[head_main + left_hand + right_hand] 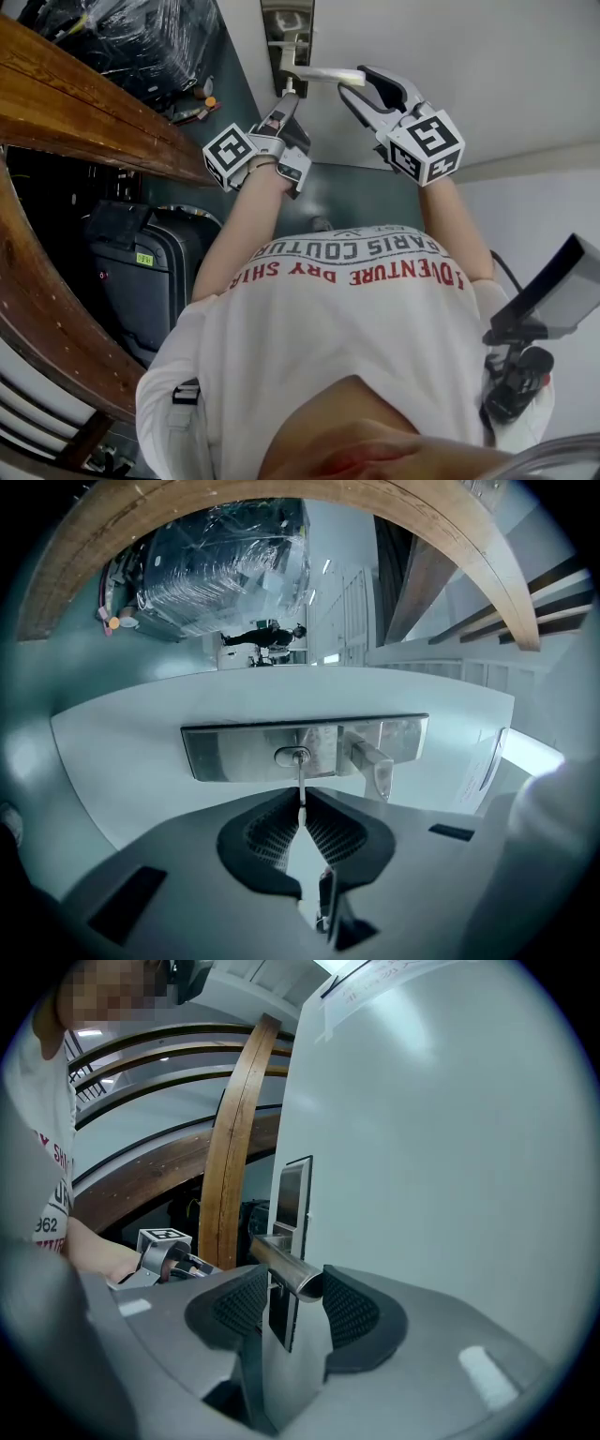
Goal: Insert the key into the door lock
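Two tongs: left tongs (301, 814) pinch key (300, 787) at lock (292, 757); right tongs (294, 1299) seemingly clasp handle (284, 1263).

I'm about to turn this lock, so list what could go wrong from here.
1. The left gripper pinches the key only by its back end; with the tip in the keyhole, a tilt could bend it or twist it loose.
2. The right gripper holds the door handle near its free end; it may slip off, or push the handle down and shift the door.
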### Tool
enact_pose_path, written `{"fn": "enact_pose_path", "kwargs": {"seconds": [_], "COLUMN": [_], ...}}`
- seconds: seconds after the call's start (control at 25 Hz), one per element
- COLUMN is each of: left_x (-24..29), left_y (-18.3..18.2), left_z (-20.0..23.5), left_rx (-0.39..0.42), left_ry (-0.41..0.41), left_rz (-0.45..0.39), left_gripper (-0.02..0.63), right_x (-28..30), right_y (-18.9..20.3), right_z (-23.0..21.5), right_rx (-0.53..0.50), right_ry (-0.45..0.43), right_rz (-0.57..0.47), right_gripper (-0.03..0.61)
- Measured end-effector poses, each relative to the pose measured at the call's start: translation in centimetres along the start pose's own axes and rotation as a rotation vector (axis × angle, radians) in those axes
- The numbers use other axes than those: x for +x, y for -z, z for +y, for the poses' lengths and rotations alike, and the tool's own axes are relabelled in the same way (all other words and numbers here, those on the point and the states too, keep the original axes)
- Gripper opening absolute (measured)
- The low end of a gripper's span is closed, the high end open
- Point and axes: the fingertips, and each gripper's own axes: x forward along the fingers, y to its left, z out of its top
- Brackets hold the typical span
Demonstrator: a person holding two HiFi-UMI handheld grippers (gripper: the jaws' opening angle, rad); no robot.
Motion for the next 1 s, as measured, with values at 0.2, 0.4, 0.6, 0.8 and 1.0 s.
{"fn": "enact_pose_path", "kwargs": {"seconds": [0.2, 0.4, 0.6, 0.8, 1.0], "left_x": [0.3, 0.8, 1.5, 2.0, 1.7], "left_y": [0.0, -0.4, -1.2, -1.4, -1.4], "left_z": [-0.1, -0.1, -0.2, -0.3, -0.3], "left_rx": [-0.023, -0.059, -0.077, -0.056, 0.101], "left_ry": [-0.003, -0.006, -0.002, 0.007, -0.026], "left_rz": [-0.029, -0.051, -0.056, -0.067, -0.031], "left_gripper": [0.023, 0.021, 0.021, 0.023, 0.039], "right_x": [0.0, 0.0, -0.1, 0.1, 0.0], "right_y": [-0.1, -0.1, -0.4, -0.4, -0.2], "right_z": [0.0, 0.1, 0.5, 0.1, 0.3], "right_rx": [0.013, 0.004, 0.003, -0.002, -0.012], "right_ry": [-0.001, -0.002, -0.003, -0.007, -0.003], "right_rz": [-0.011, -0.008, -0.011, -0.017, -0.001], "right_gripper": [0.175, 0.174, 0.174, 0.170, 0.172]}}
